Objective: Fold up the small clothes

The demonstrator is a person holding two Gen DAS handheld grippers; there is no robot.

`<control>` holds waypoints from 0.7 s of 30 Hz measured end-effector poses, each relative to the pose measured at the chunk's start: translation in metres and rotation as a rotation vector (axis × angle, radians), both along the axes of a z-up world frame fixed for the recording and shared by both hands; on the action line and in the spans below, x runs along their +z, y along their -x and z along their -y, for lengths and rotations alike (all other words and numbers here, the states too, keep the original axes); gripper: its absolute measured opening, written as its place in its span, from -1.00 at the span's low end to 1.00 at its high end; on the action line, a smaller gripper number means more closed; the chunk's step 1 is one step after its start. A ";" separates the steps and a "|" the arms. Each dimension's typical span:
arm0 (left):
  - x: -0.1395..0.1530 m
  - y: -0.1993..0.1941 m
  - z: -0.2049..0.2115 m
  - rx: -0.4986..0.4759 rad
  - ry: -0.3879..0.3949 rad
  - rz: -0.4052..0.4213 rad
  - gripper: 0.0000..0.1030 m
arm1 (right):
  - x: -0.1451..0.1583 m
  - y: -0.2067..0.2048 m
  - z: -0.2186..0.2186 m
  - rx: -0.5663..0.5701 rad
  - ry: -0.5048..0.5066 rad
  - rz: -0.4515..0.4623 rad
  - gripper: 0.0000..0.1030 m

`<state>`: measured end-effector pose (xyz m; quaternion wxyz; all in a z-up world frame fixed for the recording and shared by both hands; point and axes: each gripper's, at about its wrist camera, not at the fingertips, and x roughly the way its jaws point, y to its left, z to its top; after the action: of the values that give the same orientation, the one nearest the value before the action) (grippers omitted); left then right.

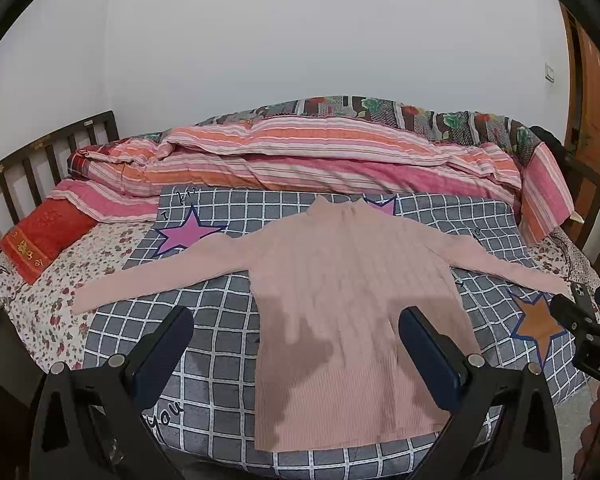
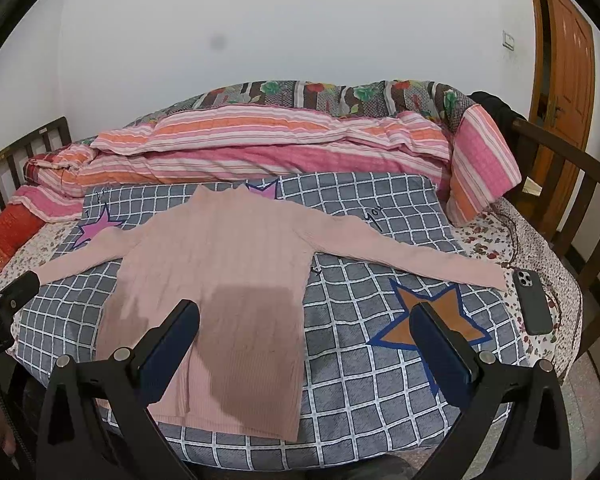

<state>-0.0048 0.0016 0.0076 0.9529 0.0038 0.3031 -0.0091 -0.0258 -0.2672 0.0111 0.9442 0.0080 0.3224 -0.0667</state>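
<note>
Pink sweater [image 1: 340,280] flat on checked blanket [image 2: 380,360], sleeves spread. My left gripper [image 1: 296,340] and right gripper [image 2: 308,336] wide, empty, above near hem. Risk: pinching blanket too; phone [image 2: 532,304] near right cuff.

The pink sweater [image 2: 220,280] has its hem partly hidden behind the right gripper [image 2: 306,322], and the phone [image 1: 584,296] is cut off by the other gripper.
</note>
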 end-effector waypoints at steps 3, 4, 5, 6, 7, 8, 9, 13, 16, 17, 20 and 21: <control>0.000 0.000 0.000 -0.001 0.001 0.001 1.00 | -0.001 0.001 -0.001 0.001 -0.001 0.001 0.99; 0.000 0.000 0.001 0.000 -0.002 0.000 1.00 | -0.001 0.002 -0.002 0.002 -0.001 0.003 0.99; 0.000 0.000 0.001 0.001 -0.001 0.001 1.00 | -0.001 0.001 -0.002 0.002 -0.001 0.002 0.99; 0.000 0.000 0.000 0.001 -0.001 0.002 1.00 | -0.001 0.002 -0.002 0.002 -0.001 0.002 0.99; 0.000 0.000 0.000 0.002 -0.001 0.003 1.00 | -0.001 0.002 -0.002 0.001 -0.001 0.003 0.99; 0.001 0.000 0.000 0.002 -0.001 0.004 1.00 | 0.000 0.001 -0.002 0.002 -0.001 0.002 0.99; 0.001 0.001 0.000 0.004 -0.001 0.006 1.00 | 0.000 0.001 -0.002 0.001 -0.001 0.002 0.99; 0.002 0.002 -0.001 0.007 0.000 0.009 1.00 | 0.000 0.001 -0.001 -0.001 0.000 0.003 0.99; 0.002 0.002 -0.002 0.008 0.000 0.010 1.00 | 0.001 0.004 -0.004 0.001 -0.004 0.007 0.99; 0.003 0.002 -0.002 0.007 0.000 0.010 1.00 | 0.001 0.005 -0.004 0.001 -0.004 0.007 0.99; 0.003 0.003 -0.003 0.007 -0.001 0.012 1.00 | 0.002 0.005 -0.004 0.001 -0.006 0.007 0.99; 0.003 0.003 -0.004 0.007 -0.001 0.013 1.00 | 0.002 0.005 -0.005 0.000 -0.005 0.007 0.99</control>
<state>-0.0078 0.0053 0.0108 0.9548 0.0032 0.2970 -0.0058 -0.0309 -0.2625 0.0131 0.9453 0.0107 0.3195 -0.0656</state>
